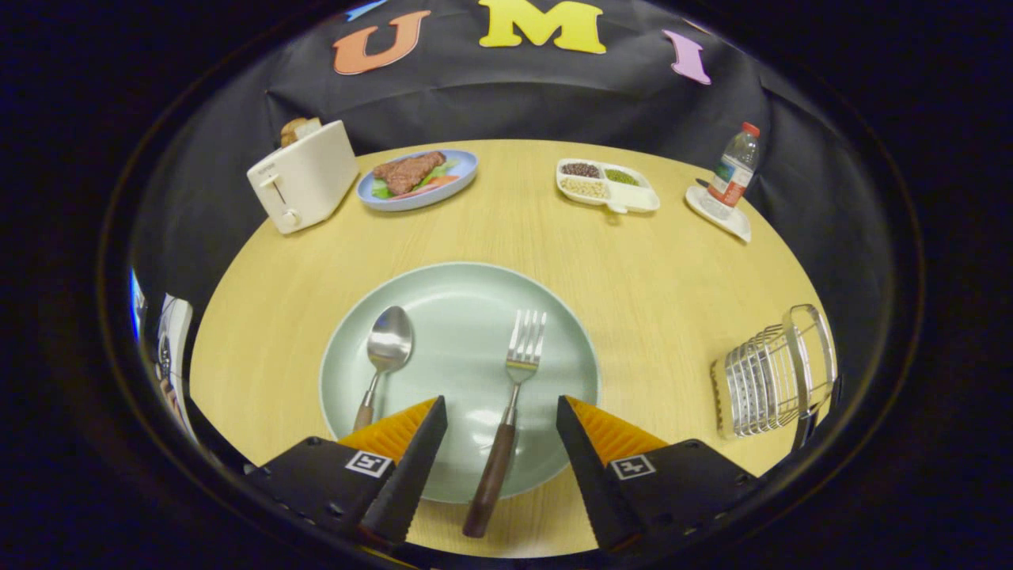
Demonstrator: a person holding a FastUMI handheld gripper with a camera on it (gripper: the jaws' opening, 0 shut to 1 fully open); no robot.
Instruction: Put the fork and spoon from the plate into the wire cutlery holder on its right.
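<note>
Now the fork (506,412) lies between the parted gripper (501,412) fingers.

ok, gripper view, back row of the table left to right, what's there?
toaster → blue plate of food → divided dish of beans → water bottle. Nearer, the open gripper straddles the fork handle.

A round pale-wood table (681,261) stands against draped black cloth (506,99), lit evenly from above; far beyond the claw sit a cream toaster (305,178), a steak plate (418,180), a divided bean tray (606,185) and a water bottle (734,166)
</note>
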